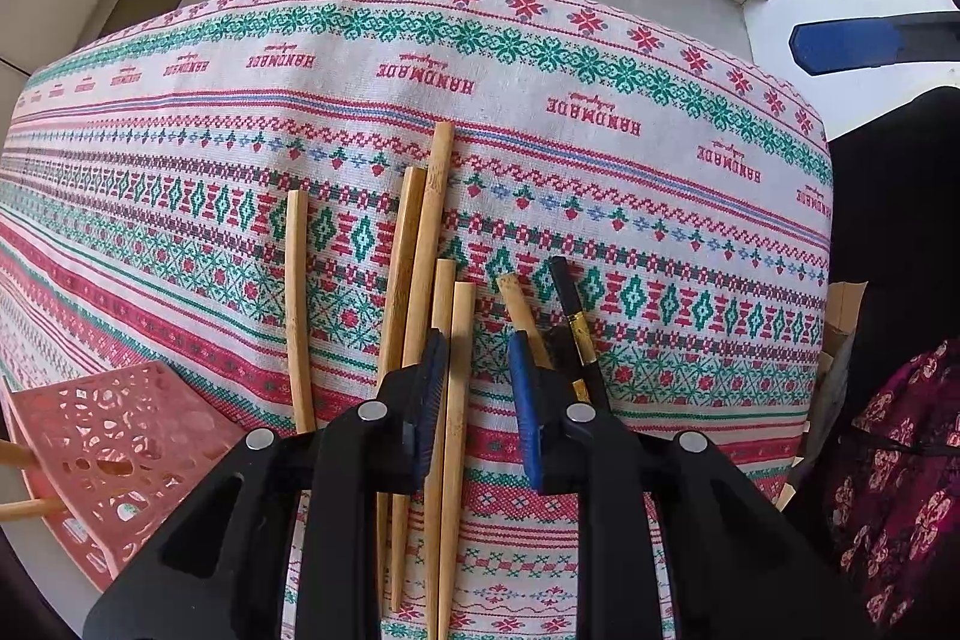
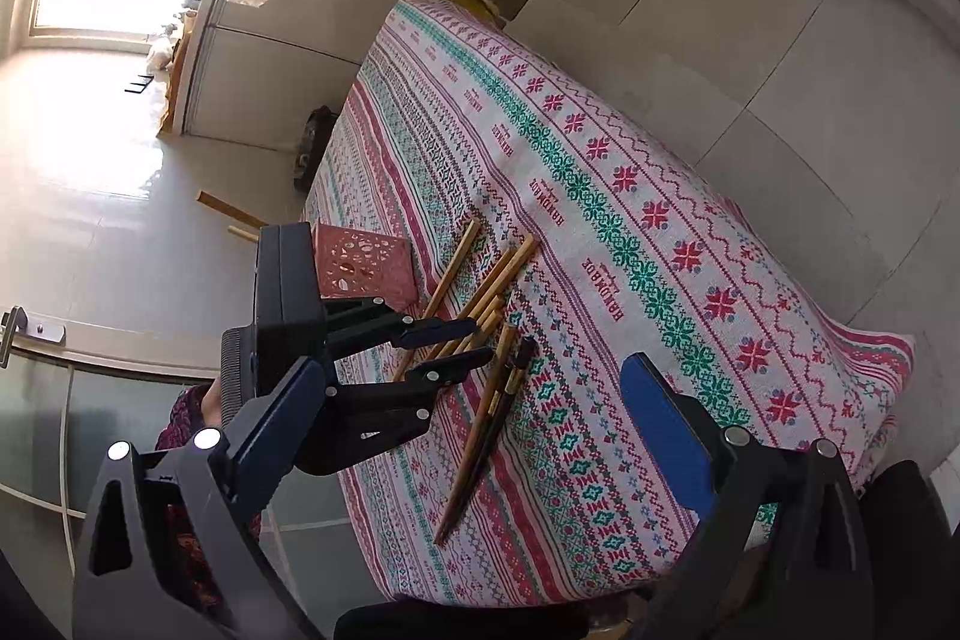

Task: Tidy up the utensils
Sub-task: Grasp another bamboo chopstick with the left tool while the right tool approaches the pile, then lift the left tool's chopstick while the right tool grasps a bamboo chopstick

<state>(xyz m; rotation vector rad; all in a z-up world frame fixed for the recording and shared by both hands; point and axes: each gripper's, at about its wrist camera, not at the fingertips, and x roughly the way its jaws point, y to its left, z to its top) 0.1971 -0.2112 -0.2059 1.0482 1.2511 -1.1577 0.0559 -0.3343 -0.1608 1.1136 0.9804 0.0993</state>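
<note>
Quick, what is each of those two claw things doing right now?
Left gripper: jaws narrowed around two pale bamboo chopsticks; whether they grip cannot be told.
Right gripper: wide open, holding nothing.

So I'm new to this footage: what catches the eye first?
The patterned tablecloth fills both views. Bamboo chopsticks lie scattered mid-table, with the left gripper poised over them, jaws nearly closed around one. A pink perforated basket sits at the table's edge.

Matt bamboo-looking chopsticks (image 1: 454, 376) lie on a woven, patterned cloth (image 1: 600, 196); the pierced pink basket (image 1: 120, 454) looks like plastic, possibly glossy.
</note>
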